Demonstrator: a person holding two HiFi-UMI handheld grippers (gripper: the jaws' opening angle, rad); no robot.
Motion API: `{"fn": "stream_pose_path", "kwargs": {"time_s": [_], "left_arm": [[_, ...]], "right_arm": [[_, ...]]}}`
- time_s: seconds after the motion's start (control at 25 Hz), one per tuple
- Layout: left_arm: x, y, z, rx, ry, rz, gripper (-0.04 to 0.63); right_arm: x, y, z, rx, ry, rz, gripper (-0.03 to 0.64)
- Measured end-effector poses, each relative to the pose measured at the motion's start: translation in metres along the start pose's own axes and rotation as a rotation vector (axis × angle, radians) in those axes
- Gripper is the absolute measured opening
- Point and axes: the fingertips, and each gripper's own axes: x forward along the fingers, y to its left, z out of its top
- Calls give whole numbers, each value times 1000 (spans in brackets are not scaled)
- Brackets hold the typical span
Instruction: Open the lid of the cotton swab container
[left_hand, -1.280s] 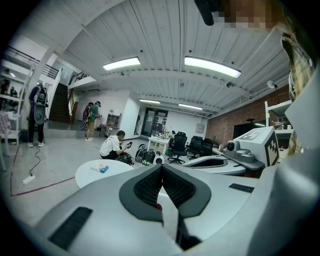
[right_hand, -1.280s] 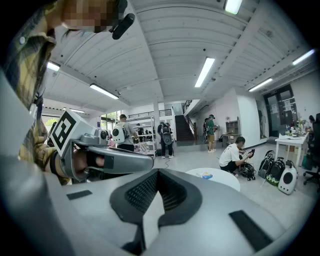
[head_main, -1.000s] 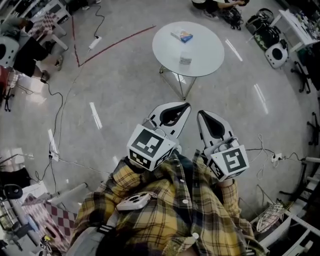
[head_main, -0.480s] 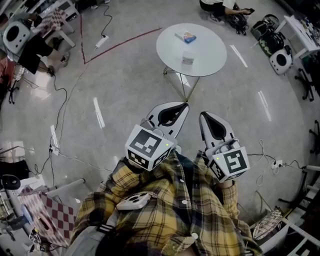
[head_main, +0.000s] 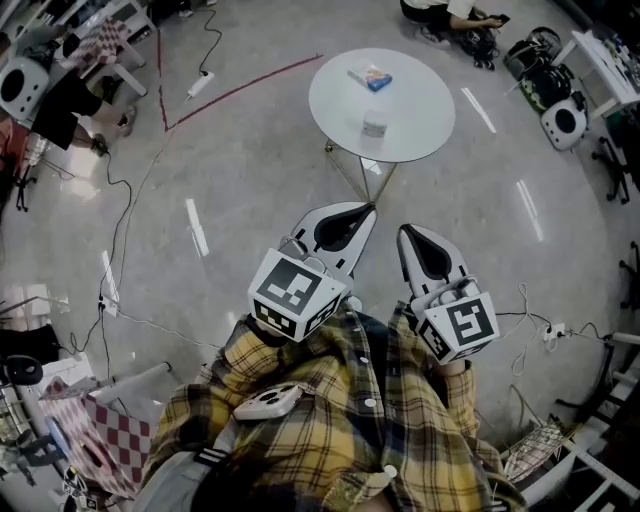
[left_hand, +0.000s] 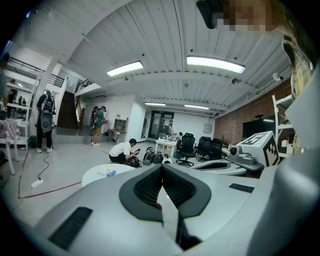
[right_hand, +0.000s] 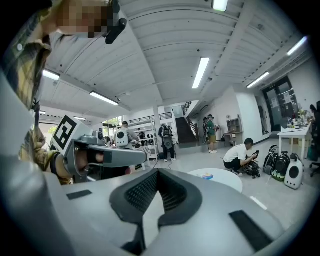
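Note:
A small clear cotton swab container (head_main: 374, 125) stands near the front edge of a round white table (head_main: 420, 110), with a blue and white packet (head_main: 370, 77) behind it. Both grippers hang over the floor, well short of the table and pointing toward it. My left gripper (head_main: 371, 208) is shut with nothing in it, its ribbed pads meeting (left_hand: 161, 170). My right gripper (head_main: 405, 231) is beside it, also shut and empty (right_hand: 156, 173). From the gripper views the table (left_hand: 95, 174) (right_hand: 227, 180) lies ahead with the packet (left_hand: 107, 172) (right_hand: 207, 176) on it.
Cables (head_main: 120, 220) and a red tape line (head_main: 240, 85) cross the grey floor left of the table. A person (left_hand: 122, 150) crouches by bags beyond the table. Others stand near stairs. Desks, office chairs and equipment line the room's edges.
The view has shifted a little and the table shows slightly nearer the gripper tips. Both grippers stay side by side, shut and empty.

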Motion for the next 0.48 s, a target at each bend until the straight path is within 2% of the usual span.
{"fn": "stream_pose_path", "kwargs": {"time_s": [0.24,0.48], "left_arm": [[52,55,21,-14,-9,-18,20],[112,123,52,-9,15,-68,20]], "right_arm": [[53,-45,13,-1,24,-28,15],[127,-95,41,6,39,-64,15]]}}
